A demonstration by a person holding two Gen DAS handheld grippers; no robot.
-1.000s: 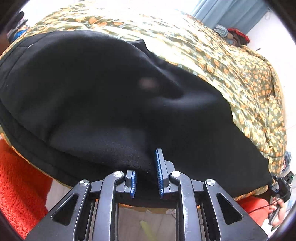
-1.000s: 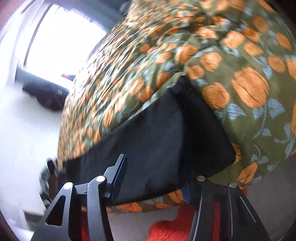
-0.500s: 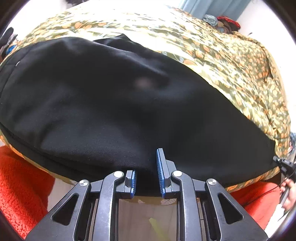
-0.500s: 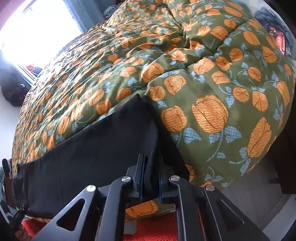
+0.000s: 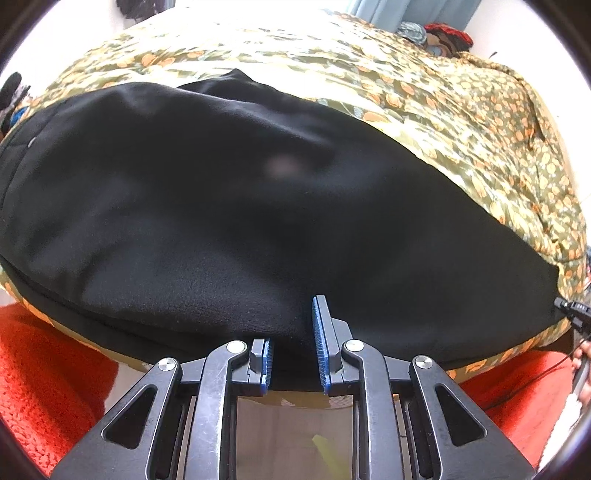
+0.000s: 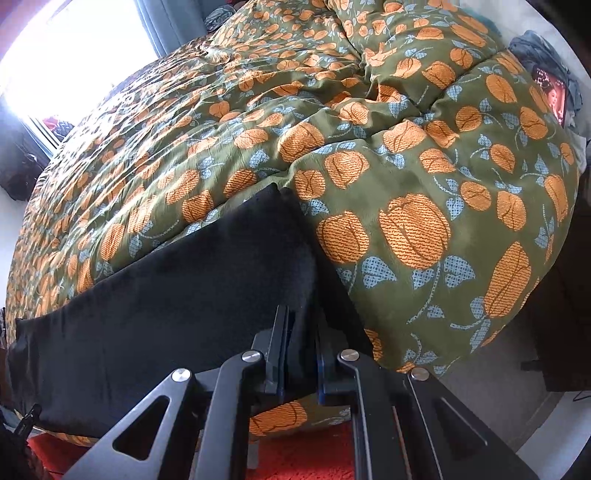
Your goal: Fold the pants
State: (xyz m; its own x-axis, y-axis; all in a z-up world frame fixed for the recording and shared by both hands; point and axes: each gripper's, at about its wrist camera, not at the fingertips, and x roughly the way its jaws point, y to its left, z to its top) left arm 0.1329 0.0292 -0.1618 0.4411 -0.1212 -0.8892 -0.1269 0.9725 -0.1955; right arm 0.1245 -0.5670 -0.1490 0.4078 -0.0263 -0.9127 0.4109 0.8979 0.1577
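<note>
Black pants [image 5: 240, 206] lie spread lengthwise along the near edge of a bed covered by an olive quilt with orange flowers [image 5: 443, 110]. My left gripper [image 5: 293, 339] is shut on the near edge of the pants, with black cloth bunched between its blue pads. In the right wrist view the pants [image 6: 177, 295] run off to the left, and my right gripper [image 6: 301, 332] is shut on their leg end near the hem corner. The quilt [image 6: 406, 203] fills the rest of that view.
An orange-red rug [image 5: 48, 369] lies on the floor below the bed's edge; it also shows in the right wrist view [image 6: 314, 458]. Clothes are heaped at the far end of the bed [image 5: 439, 33]. A bright window [image 6: 66, 48] is beyond the bed.
My right gripper went from open beside the leg end to shut on it, and that view swung up over the bed. The left gripper kept its hold while the pants flattened out.
</note>
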